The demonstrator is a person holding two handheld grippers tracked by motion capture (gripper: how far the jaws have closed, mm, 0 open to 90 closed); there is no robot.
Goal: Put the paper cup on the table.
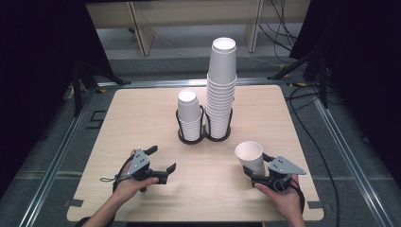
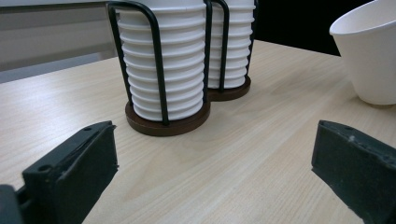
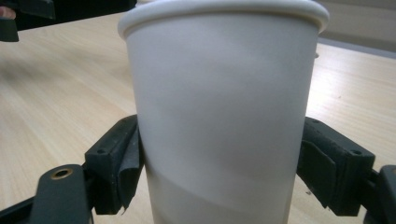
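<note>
**Operator:** High view had the tabletop with the two-ring cup holder at its middle, a tall stack of cups in its right ring and a short stack in its left. My right claw sat near the front right edge with the single paper cup between its jaws, the cup standing tilted.

**Second:** Was it pinching that cup?

**Operator:** In the right gripper view the pads flanked the cup low on its wall, the left pad touching, the right one about level with the wall, so I judged it a light pinch at best. The left claw stood spread over bare wood, nothing in it, facing the holder.

**Second:** So what worried you?

**Operator:** Biggest first: with so slack a hold the cup could have slipped or tipped over if I had lifted it. Next, squeezing harder might have dented the thin paper wall. Smallest: carrying it toward the tall stack, a stray nudge could have toppled that column, since it rose well above the wire ring.
</note>
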